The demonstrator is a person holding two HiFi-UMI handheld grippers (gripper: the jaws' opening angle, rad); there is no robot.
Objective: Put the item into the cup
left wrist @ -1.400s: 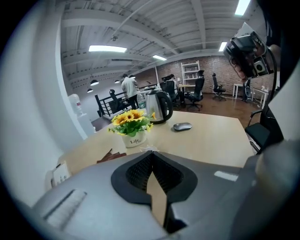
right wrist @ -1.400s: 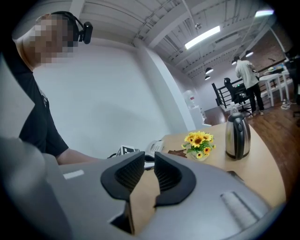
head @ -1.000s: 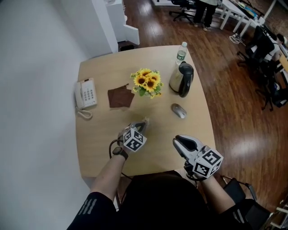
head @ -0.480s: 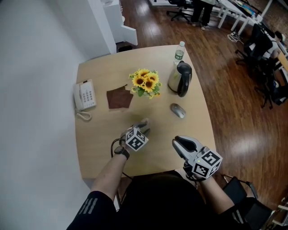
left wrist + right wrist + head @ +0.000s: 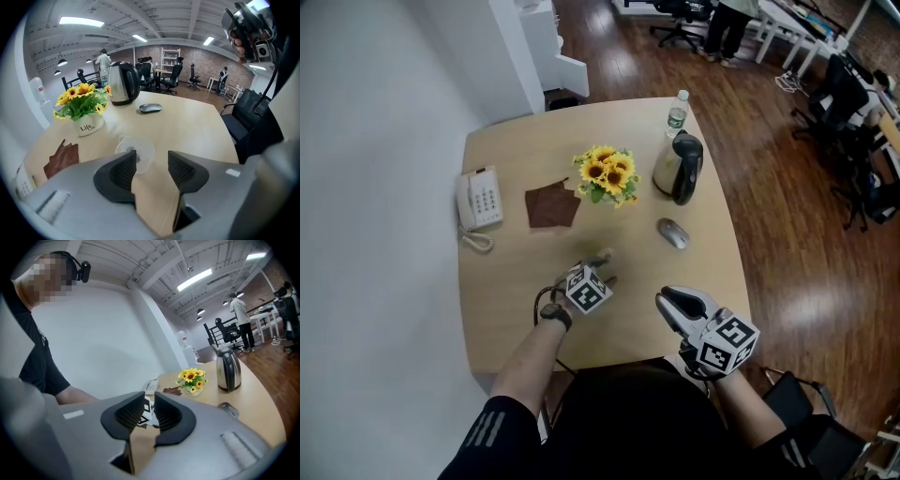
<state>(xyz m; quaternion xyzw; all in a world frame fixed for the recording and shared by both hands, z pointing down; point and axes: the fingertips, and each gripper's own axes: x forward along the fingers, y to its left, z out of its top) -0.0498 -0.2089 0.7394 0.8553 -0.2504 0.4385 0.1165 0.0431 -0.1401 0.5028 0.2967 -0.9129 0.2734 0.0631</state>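
A clear plastic cup (image 5: 140,152) stands on the wooden table (image 5: 506,281) just past my left gripper's (image 5: 152,161) tips, partly hidden behind the left-hand pad. In the head view the cup (image 5: 600,258) is a faint pale shape at that gripper's (image 5: 602,269) front. The jaws are opening; only bare table shows between them, and the pads press on nothing. I cannot make out whether anything lies in the cup. My right gripper (image 5: 667,302) hovers near the table's front edge, its jaws (image 5: 150,404) a narrow gap apart with nothing in them.
Beyond the cup are a pot of sunflowers (image 5: 607,174), a kettle (image 5: 679,167), a water bottle (image 5: 677,110), a grey mouse (image 5: 672,232), a brown cloth (image 5: 551,204) and a white phone (image 5: 480,198). The table's right edge drops to a wood floor.
My left gripper's jaws, shut by the cup a second ago, have spread apart. The hand has stayed almost where it was. The right gripper has hardly moved.
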